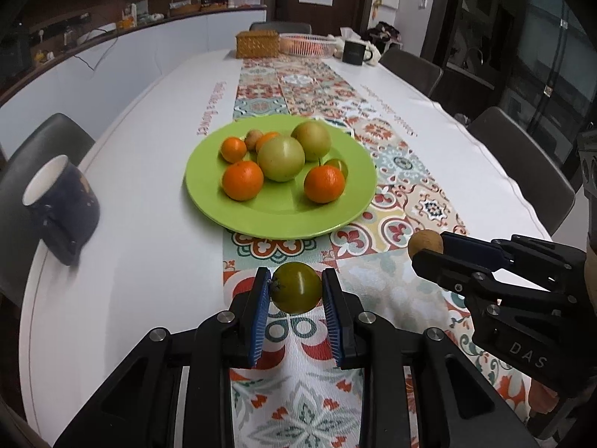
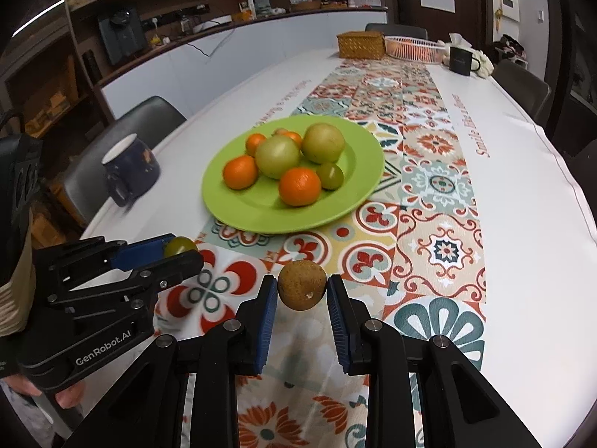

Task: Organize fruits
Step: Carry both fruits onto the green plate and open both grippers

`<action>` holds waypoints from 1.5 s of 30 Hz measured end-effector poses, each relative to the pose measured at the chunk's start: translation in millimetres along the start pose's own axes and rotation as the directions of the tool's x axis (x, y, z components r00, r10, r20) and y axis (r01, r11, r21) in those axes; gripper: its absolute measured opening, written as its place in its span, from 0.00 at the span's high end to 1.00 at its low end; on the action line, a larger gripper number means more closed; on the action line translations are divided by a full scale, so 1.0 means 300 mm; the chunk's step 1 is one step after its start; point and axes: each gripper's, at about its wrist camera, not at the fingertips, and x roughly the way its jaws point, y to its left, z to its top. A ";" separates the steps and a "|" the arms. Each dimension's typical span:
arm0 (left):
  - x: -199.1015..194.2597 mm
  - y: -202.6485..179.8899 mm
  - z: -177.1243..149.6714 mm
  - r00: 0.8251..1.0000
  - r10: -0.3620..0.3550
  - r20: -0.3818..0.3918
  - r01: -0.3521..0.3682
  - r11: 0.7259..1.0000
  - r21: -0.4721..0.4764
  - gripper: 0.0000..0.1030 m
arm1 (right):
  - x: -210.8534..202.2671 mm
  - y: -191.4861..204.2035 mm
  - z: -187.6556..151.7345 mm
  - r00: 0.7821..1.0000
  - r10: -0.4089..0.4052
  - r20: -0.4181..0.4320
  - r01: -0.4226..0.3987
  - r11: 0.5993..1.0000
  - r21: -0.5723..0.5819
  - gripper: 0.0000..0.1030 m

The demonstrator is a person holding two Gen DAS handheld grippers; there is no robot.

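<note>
Room: kitchen-dining space; a dark shelved counter [image 2: 224, 22] with small appliances runs along the left wall.
Desk [image 1: 141, 224]: long, white-topped, with a patterned tile-print runner [image 1: 373, 171] down its middle; dark chairs stand around it.
Far end: woven box [image 1: 257, 44], pink wire basket [image 1: 308, 44] and black mug [image 1: 353, 52] stand close together.
Green plate [image 1: 283, 216]: sits on the runner, holding two large pale green fruits, several oranges [image 1: 242, 180], a small green tomato and a small brown fruit.
Navy mug [image 1: 61, 203]: left of the plate, near the desk edge.
Left tongs [image 1: 296, 291]: clamped on a green tomato [image 1: 296, 287], lifted above the runner, short of the plate.
Right tongs [image 2: 302, 291]: clamped on a brown round fruit [image 2: 301, 285], held above the runner beside the left tongs.
</note>
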 end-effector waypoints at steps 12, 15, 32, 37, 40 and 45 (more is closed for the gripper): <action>-0.144 -0.006 0.045 0.993 0.037 0.115 -0.039 0.999 0.014 0.73 | -0.103 0.039 0.048 0.996 0.028 0.089 -0.025 0.999 -0.035 0.72; -0.162 -0.006 0.068 0.990 0.043 0.137 -0.047 0.999 0.021 0.73 | -0.120 0.042 0.076 0.993 0.030 0.114 -0.025 0.999 -0.046 0.72; -0.143 0.047 0.226 0.977 0.091 0.195 -0.097 0.995 0.022 0.73 | -0.115 0.035 0.255 0.982 -0.006 0.189 0.024 0.995 -0.096 0.72; -0.097 0.079 0.266 0.977 0.103 0.186 -0.108 0.994 0.017 0.73 | -0.063 0.018 0.307 0.984 -0.027 0.176 0.046 0.994 -0.101 0.72; -0.050 0.097 0.294 0.981 0.103 0.166 -0.108 0.994 0.018 0.73 | -0.020 -0.001 0.338 0.987 -0.040 0.158 0.056 0.994 -0.096 0.72; 0.038 0.127 0.330 0.987 0.101 0.124 -0.104 0.994 0.018 0.73 | 0.065 -0.033 0.377 0.991 -0.067 0.113 0.078 0.992 -0.095 0.72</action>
